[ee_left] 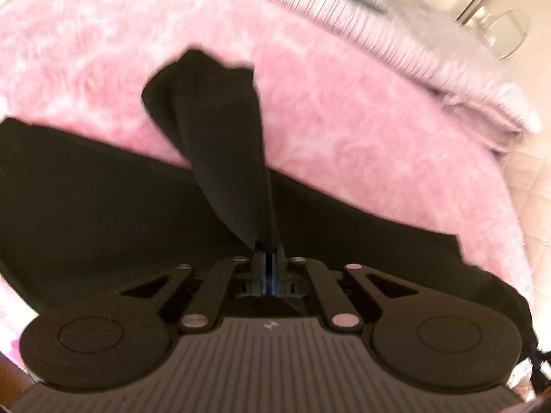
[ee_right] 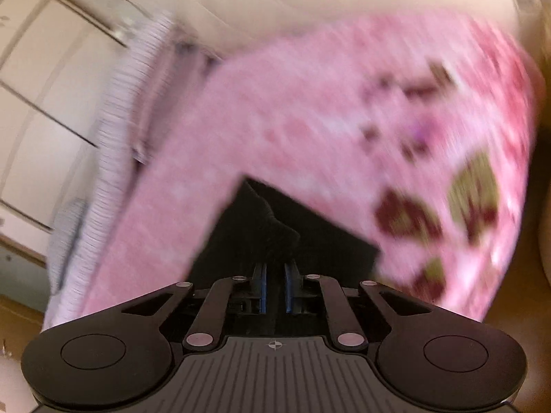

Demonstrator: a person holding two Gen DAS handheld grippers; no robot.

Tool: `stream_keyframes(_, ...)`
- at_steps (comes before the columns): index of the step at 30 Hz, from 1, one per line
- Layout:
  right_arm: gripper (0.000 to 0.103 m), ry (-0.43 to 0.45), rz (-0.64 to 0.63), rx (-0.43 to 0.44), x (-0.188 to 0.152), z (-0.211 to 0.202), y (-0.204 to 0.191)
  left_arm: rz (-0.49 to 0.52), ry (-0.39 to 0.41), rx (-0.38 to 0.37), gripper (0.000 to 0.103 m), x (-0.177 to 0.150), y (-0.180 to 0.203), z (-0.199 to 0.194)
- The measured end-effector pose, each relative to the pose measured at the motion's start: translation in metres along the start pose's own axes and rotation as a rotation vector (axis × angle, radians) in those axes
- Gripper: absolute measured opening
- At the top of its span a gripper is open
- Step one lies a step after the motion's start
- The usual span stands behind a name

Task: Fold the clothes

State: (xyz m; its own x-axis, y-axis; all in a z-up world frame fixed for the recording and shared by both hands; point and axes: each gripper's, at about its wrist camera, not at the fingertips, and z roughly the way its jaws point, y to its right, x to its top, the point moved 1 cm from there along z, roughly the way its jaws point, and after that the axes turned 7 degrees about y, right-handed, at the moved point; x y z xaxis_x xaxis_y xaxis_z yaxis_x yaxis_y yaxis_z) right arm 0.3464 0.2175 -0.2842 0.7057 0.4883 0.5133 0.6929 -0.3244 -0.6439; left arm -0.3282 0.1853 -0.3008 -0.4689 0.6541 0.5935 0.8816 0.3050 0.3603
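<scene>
Now our left tongs (ee_left: 267,258) pinch a fold of the black cloth (ee_left: 103,206), lying mid-frame on the pink blanket (ee_left: 344,103); our right tongs (ee_right: 274,275), nearly closed, grip its corner.

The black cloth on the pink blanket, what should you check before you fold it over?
1. Left gripper pinching the black cloth: ok, its jaws are shut on a raised flap.
2. Right gripper holding the cloth: cannot tell, a narrow gap shows between the pads and the picture is blurred.
3. Rest of the cloth lying flat: ok, it lies spread on the pink blanket.
4. Room to fold onto: ok, bare blanket lies beyond the cloth.
5. Both corners lifted evenly: cannot tell, neither view shows both grippers together.
</scene>
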Motion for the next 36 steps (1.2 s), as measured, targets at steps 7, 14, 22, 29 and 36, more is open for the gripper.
stream_keyframes(7, 0.009, -0.083, -0.055, -0.113, 0.000, 0.011, 0.018, 0.034, -0.074, 0.063, 0.001, -0.054, -0.009, -0.010)
stream_keyframes(14, 0.009, -0.068, -0.091, -0.127, -0.014, 0.014, 0.028, 0.096, -0.054, 0.071, 0.001, -0.072, -0.006, -0.012)
stream_keyframes(22, 0.020, -0.097, -0.181, -0.251, -0.027, 0.026, 0.024, 0.177, -0.074, 0.096, 0.005, -0.087, -0.005, 0.005)
stream_keyframes(29, 0.044, 0.011, -0.357, -0.404, -0.040, -0.006, -0.031, 0.218, -0.057, 0.113, 0.017, -0.071, -0.002, -0.029)
stream_keyframes(36, 0.043, -0.242, -0.319, -0.310, -0.114, 0.022, -0.051, 0.172, -0.044, 0.214, 0.016, -0.046, -0.052, -0.025)
